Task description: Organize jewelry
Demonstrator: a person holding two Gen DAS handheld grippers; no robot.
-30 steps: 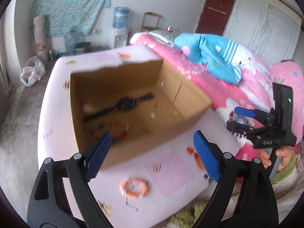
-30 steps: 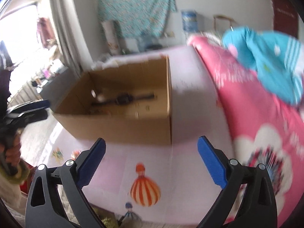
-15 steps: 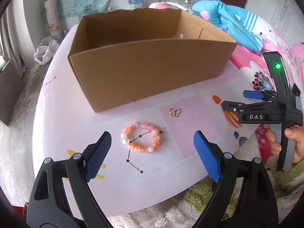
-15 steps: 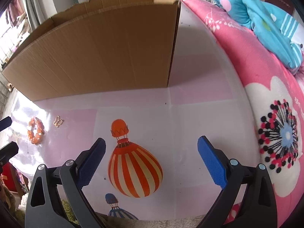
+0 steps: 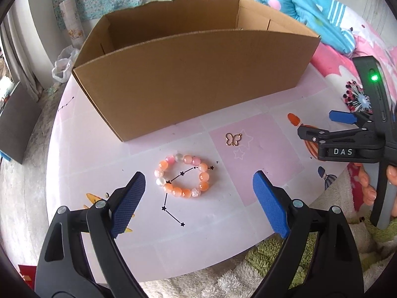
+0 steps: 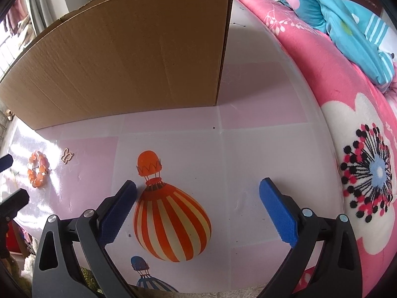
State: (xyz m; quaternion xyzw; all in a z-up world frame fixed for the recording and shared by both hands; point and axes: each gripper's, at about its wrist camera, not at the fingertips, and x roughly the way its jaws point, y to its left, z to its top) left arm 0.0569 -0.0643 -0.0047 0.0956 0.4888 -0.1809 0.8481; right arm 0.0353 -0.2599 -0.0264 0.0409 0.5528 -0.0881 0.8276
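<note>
The only writing that can be read is "DAS", in pale capital letters on the black body of the right gripper [image 5: 343,124], seen from the left wrist view at the right edge of the picture. Nothing legible shows on the cardboard box [image 5: 193,82], and the desk [image 5: 260,149] bears only printed pictures, with no words or numbers.
</note>
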